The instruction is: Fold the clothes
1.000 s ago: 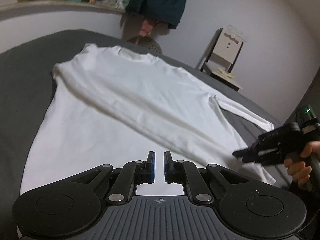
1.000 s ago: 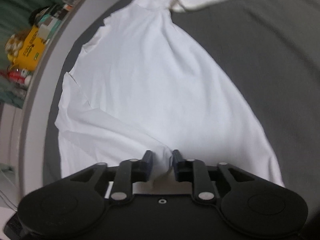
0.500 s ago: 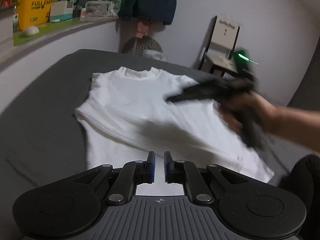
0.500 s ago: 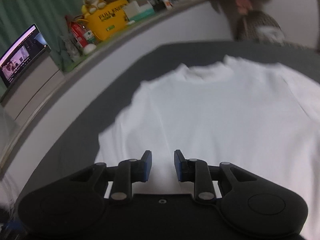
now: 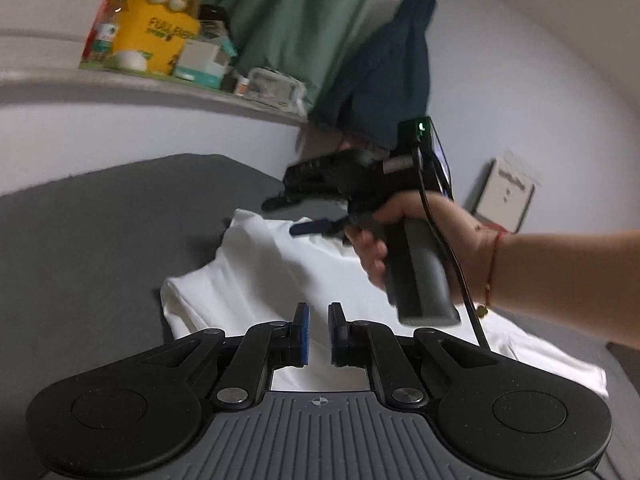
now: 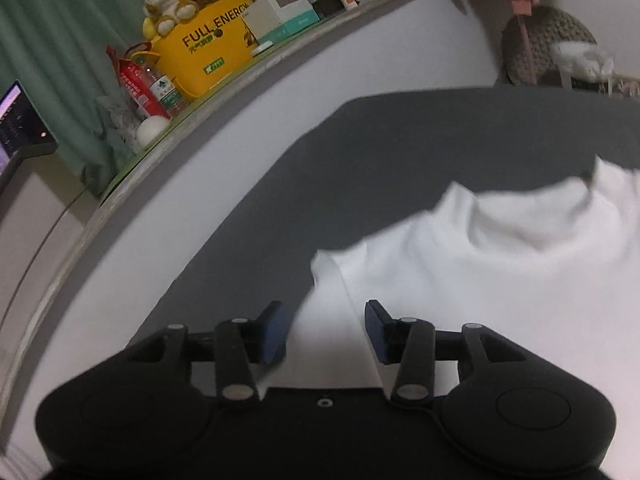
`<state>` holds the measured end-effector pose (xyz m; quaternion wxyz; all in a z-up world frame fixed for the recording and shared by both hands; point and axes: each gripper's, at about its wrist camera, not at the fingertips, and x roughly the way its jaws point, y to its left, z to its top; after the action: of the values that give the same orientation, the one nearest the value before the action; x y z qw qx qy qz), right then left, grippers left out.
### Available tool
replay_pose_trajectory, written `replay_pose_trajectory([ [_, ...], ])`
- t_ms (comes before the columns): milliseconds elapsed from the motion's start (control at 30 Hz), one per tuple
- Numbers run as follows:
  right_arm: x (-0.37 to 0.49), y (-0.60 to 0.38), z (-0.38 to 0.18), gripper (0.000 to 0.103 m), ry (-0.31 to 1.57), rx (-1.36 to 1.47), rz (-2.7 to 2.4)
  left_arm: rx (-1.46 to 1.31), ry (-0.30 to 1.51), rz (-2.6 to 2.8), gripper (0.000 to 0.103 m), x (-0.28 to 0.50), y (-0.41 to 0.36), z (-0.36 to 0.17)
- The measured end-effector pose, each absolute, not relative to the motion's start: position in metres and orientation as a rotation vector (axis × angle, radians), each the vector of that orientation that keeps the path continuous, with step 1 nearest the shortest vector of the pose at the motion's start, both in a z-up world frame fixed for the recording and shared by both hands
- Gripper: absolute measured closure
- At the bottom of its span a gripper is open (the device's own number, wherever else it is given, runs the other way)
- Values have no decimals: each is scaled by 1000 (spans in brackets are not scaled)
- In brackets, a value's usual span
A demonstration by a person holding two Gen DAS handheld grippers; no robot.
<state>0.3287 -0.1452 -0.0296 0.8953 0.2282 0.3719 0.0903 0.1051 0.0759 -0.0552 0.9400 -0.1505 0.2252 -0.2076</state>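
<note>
**White shirt partly folded on bed, right jaws opening over the shoulder edge**

I had the white shirt point(image 5: 280, 280) lying on the dark grey bed point(image 5: 100, 220), collar end toward the wall; its left side looked doubled over, with a layered edge at the near corner, so I judged at least one sleeve or side fold done; the rest of the far side was blurred or hidden behind my right hand point(image 5: 404, 236), so I could not tell its state; my left gripper point(image 5: 318, 334) hovered above the lower cloth, jaws near closed with a thin gap, nothing between them; my right gripper point(image 6: 326, 334) hung over the shirt's left shoulder edge, jaws just been opening, standing apart, cloth seen below them but not pinched; I judged what was left as the other side fold, then bottom-to-collar fold; shelf clutter, yellow bag point(image 6: 208, 52), irrelevant.
</note>
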Motion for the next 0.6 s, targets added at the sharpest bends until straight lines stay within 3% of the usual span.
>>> replay_pose_trajectory([
  [233,391,-121,-36,62,857,352,142,-366,461,-392,96,133,72,-92],
  [300,404,-114,-46,99,911,324,124,-435,505,-365,96,140,77,-107],
  [600,417,-91,-62,96,841,322,73,-667,554,-370,96,140,90,-143],
])
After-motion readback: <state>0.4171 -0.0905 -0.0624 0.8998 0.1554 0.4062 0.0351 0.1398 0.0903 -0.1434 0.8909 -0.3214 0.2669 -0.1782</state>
